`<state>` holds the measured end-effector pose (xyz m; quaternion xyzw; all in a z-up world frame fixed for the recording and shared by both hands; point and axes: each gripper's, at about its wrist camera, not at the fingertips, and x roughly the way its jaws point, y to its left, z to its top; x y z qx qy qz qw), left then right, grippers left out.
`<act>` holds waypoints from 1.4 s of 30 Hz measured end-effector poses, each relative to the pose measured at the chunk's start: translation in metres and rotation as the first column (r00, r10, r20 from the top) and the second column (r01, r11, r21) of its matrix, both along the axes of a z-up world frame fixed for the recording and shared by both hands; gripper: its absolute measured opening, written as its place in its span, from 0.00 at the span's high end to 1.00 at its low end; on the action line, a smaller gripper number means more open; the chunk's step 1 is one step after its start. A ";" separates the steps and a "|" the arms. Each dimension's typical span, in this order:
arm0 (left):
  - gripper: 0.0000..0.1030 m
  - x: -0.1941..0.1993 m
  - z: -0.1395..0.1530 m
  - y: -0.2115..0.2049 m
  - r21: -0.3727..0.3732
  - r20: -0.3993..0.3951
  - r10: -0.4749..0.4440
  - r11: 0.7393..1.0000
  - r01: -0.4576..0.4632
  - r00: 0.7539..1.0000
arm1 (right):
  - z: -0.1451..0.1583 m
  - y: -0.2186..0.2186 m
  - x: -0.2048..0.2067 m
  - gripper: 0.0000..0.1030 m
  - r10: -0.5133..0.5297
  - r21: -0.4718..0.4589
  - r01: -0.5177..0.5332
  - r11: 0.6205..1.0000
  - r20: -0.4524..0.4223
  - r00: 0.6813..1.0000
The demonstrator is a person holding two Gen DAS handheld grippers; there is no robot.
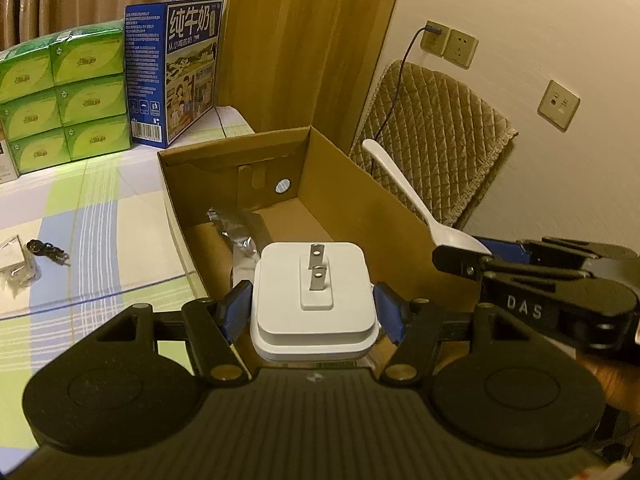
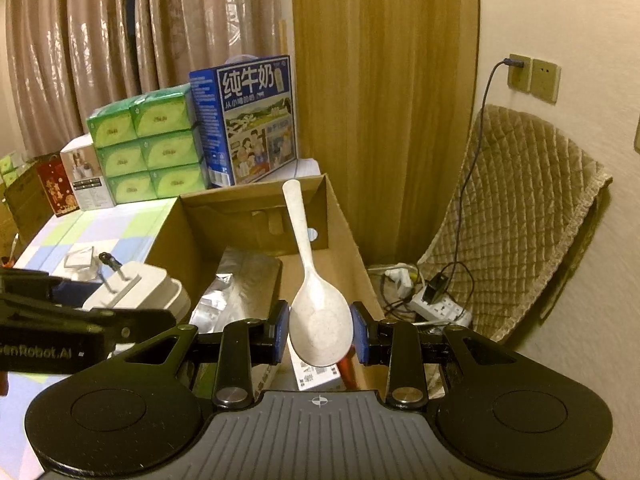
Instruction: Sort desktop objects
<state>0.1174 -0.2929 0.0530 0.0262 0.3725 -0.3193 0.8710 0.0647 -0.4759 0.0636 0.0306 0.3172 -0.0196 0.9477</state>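
1 charger (image 1: 314, 300), 1 spoon (image 2: 316, 300), 1 cardboard box (image 1: 360, 208), 6 tissue packs (image 1: 68, 92)

- Home room: draped curtains (image 2: 100, 40) upper left, checked tablecloth (image 1: 80, 216) at left.
- Tissue packs (image 1: 64, 92), milk carton (image 1: 176, 68) stacked upper left; quilted chair (image 2: 520, 200) at right.

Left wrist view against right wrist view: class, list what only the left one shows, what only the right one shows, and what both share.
Only the left wrist view shows the third wall plate and the charger's prongs face on.

Only the right wrist view shows the power strip on the floor, the red box and the spoon's bowl between the right gripper pads.

Both show the cardboard box, white charger in the left gripper, white spoon, milk carton, green packs and quilted chair.
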 end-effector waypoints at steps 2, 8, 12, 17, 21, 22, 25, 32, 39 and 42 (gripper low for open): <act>0.41 0.008 0.001 -0.002 0.000 -0.002 0.003 1.000 -0.003 1.000 | 0.000 -0.001 0.005 0.71 0.000 0.002 0.000 1.000 -0.001 1.000; 0.41 0.022 0.000 -0.007 0.011 0.003 0.005 1.000 -0.005 1.000 | 0.000 0.000 0.018 0.71 0.005 0.004 -0.005 1.000 -0.006 1.000; 0.41 0.028 -0.003 -0.009 0.008 0.000 0.014 1.000 -0.014 1.000 | 0.000 0.001 0.025 0.71 0.008 0.002 -0.008 1.000 -0.008 1.000; 0.33 0.037 -0.009 -0.010 0.003 -0.005 0.031 1.000 -0.031 1.000 | -0.001 0.002 0.030 0.71 0.008 0.002 -0.008 1.000 -0.012 1.000; 0.30 0.041 -0.011 -0.007 0.004 -0.006 0.040 0.999 -0.040 0.999 | -0.004 0.001 0.031 0.71 0.007 0.004 -0.007 1.000 -0.017 1.000; 0.30 0.041 -0.010 -0.006 0.005 -0.002 0.044 0.999 -0.044 0.999 | -0.005 0.001 0.031 0.71 0.006 0.003 -0.006 1.000 -0.019 1.000; 0.30 0.040 -0.009 -0.002 0.009 0.001 0.047 0.999 -0.047 0.999 | -0.007 0.000 0.031 0.71 0.006 0.007 -0.006 1.000 -0.024 1.000; 0.30 0.036 -0.007 0.004 0.013 0.002 0.057 0.998 -0.057 0.998 | -0.008 0.004 0.030 0.71 0.013 0.011 -0.013 1.000 -0.030 0.999; 0.30 0.033 -0.007 0.004 0.019 0.002 0.056 0.998 -0.056 0.998 | -0.007 0.008 0.031 0.71 0.023 0.012 -0.023 1.000 -0.034 0.999; 0.30 0.032 -0.007 0.005 0.023 0.000 0.059 0.998 -0.059 0.998 | -0.006 0.009 0.031 0.71 0.026 0.012 -0.025 1.000 -0.034 0.999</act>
